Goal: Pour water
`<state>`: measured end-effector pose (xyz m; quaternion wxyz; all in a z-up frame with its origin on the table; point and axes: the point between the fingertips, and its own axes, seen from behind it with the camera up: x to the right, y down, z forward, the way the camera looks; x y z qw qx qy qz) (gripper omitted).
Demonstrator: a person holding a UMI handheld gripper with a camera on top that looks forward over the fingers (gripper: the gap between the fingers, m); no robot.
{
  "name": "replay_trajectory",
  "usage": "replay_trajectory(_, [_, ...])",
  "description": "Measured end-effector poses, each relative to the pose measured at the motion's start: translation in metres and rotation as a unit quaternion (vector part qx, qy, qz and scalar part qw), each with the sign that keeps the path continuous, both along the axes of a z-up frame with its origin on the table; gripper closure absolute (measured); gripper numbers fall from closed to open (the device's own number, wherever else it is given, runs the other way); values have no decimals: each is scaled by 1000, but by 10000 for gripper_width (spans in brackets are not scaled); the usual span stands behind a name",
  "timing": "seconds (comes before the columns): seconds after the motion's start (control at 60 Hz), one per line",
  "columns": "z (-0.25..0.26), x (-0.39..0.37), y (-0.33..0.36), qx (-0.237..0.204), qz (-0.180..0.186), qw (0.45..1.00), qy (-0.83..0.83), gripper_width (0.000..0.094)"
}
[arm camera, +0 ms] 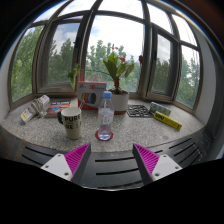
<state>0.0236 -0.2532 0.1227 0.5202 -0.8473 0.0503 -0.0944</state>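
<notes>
A clear plastic water bottle [105,116] with a blue cap stands upright on a red coaster on the stone windowsill [120,137], straight ahead of my fingers. A patterned cup [71,122] stands just left of the bottle. My gripper [112,158] is open and empty, its two pink pads [77,157] spread wide, a short way back from the bottle and the cup.
A potted plant [118,82] in a white pot stands behind the bottle. A box [92,93] and a book [60,106] lie at the left with a rolled packet [34,108]. A yellow marker [168,121] and small items lie at the right. Bay windows [112,40] close the back.
</notes>
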Motion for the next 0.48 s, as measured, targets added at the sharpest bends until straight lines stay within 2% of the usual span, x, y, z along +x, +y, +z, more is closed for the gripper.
replay_trajectory(0.25, [-3,7,-40,-6,-22,1000,1,82])
replay_trajectory(0.4, [2,3,-42,1,-15,1000,-5,80])
replay_trajectory(0.483, [-5,1,-45,-11,-11,1000,-6,82])
